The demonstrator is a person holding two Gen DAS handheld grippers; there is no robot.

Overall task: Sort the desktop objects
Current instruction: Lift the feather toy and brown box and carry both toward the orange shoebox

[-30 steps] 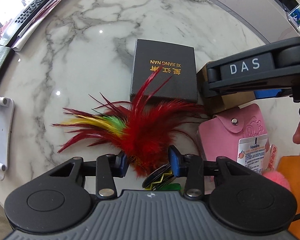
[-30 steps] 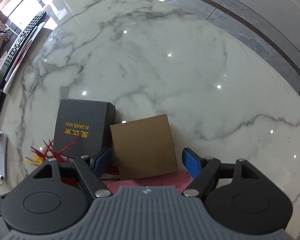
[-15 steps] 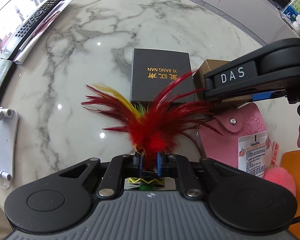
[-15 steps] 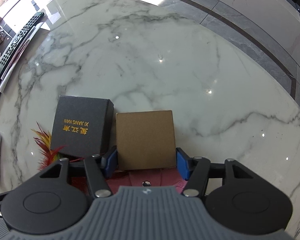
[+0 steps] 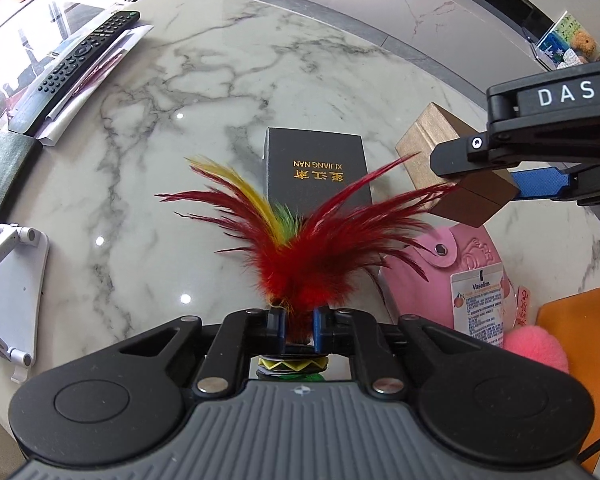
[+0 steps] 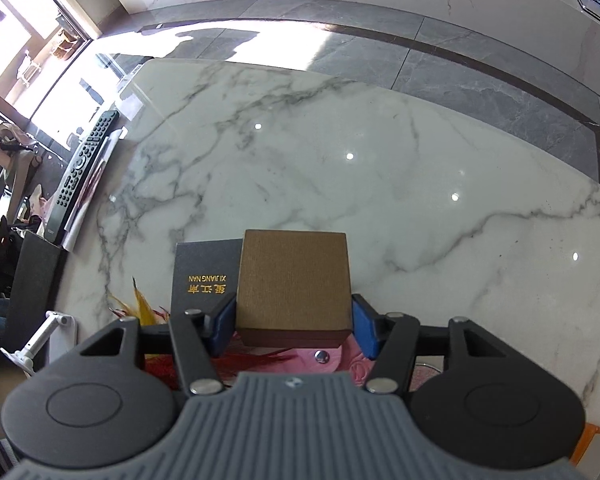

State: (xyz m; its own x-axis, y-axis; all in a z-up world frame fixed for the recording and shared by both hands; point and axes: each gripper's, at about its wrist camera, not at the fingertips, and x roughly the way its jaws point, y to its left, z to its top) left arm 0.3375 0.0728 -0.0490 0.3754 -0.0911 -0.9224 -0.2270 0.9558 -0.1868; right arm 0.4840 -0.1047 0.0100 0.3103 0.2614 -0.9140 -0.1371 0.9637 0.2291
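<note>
1. The left tongs [image 5: 296,330] are clamped tight on the base of a feather shuttlecock [image 5: 300,248], its red, yellow and green feathers fanning up away from the camera.
2. The right tongs [image 6: 294,326] grip a brown box [image 6: 294,284] by its two sides, blue pads pressed against it; the box is off the bench [image 6: 340,168] and tilted in the left view.
3. A black box [image 5: 316,170] with gold lettering lies flat on the bench; everything below is placed from it.
4. The shuttlecock is just in front of the black box, nearer the camera.
5. The brown box hangs just right of the black box.
6. A pink pouch [image 5: 460,264] lies on the bench to its near right, under the brown box.
7. A remote [image 5: 76,68] lies well away to its far left.
8. A white stand [image 5: 12,280] lies to its near left, at the bench edge.
</note>
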